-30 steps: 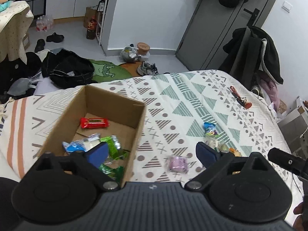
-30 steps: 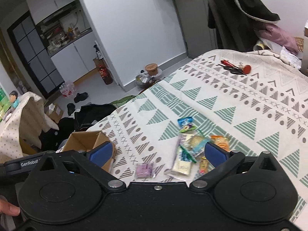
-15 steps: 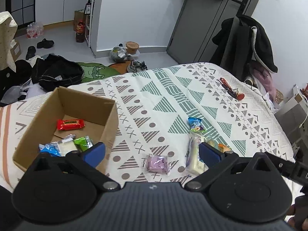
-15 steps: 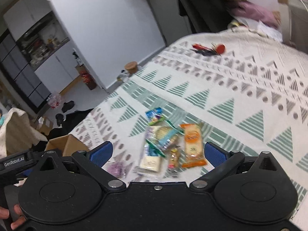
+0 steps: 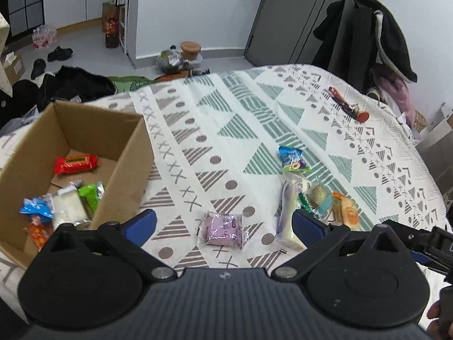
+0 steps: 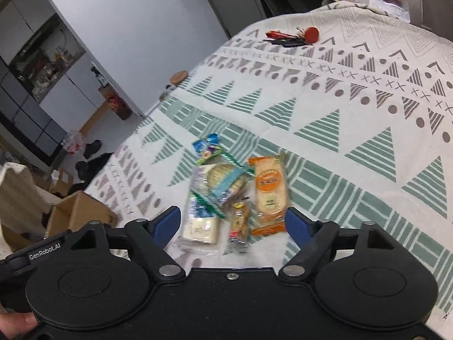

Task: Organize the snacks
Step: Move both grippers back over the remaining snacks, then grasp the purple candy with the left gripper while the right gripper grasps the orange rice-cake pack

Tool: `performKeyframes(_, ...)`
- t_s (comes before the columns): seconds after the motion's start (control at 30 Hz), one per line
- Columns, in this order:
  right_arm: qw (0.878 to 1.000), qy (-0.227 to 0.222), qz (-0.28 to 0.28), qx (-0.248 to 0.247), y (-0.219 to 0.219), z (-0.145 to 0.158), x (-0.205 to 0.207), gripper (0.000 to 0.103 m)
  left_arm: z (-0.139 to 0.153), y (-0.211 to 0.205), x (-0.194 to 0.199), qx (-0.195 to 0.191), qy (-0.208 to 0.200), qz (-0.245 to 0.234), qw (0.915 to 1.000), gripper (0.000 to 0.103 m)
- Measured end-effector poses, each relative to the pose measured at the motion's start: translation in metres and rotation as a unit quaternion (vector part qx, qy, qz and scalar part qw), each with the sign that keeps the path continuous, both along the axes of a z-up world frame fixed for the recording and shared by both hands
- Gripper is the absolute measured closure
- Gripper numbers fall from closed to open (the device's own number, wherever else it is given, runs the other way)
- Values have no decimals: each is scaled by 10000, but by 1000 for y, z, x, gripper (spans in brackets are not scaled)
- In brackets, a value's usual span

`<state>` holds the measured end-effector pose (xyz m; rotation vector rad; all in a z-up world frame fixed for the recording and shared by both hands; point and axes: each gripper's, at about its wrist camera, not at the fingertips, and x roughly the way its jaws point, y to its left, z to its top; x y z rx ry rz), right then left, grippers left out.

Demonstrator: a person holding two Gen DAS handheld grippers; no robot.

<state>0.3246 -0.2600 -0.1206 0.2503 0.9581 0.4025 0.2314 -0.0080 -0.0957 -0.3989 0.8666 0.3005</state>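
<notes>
A cardboard box [image 5: 124,153] sits at the left on the patterned bedspread [image 5: 243,107] and holds a red bar [image 5: 76,164] and several other packets. My left gripper [image 5: 223,223] stands open just above a purple packet [image 5: 223,229], which lies between its fingers untouched. To the right lies a cluster of snacks. My right gripper [image 6: 232,222] hovers low over that cluster with its jaws closing. A small packet [image 6: 239,221], an orange packet [image 6: 269,189] and a long white packet [image 6: 201,226] lie between its blue pads [image 6: 296,223], which press on none of them.
A blue-green packet [image 6: 208,147] lies at the far end of the cluster. Red keys [image 6: 291,36] rest further up the bed. Clothes, shoes and bottles cover the floor beyond the bed's edge [image 5: 70,87]. A coat hangs on a chair [image 5: 368,34] at the right.
Both grippers have sunk toward the bed. The left one has swung right, away from the box and over the purple packet. The right one has closed in on the snack cluster, its fingers narrower.
</notes>
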Motion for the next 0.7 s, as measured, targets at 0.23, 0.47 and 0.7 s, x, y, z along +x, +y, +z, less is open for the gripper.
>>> performKeyframes(0.23, 9997, 151, -93, -146, 2, -20, 24, 31, -29, 1, 15, -131, 161, -20, 9998, 8)
performKeyframes(0.47, 9991, 194, -12, -364, 8, -37, 38, 32, -56, 2, 31, -175, 461, -89, 9987, 17)
performKeyframes(0.7, 9980, 25, 136, -623, 17, -46, 47, 33, -79, 2, 47, -155, 681, -143, 9975, 20)
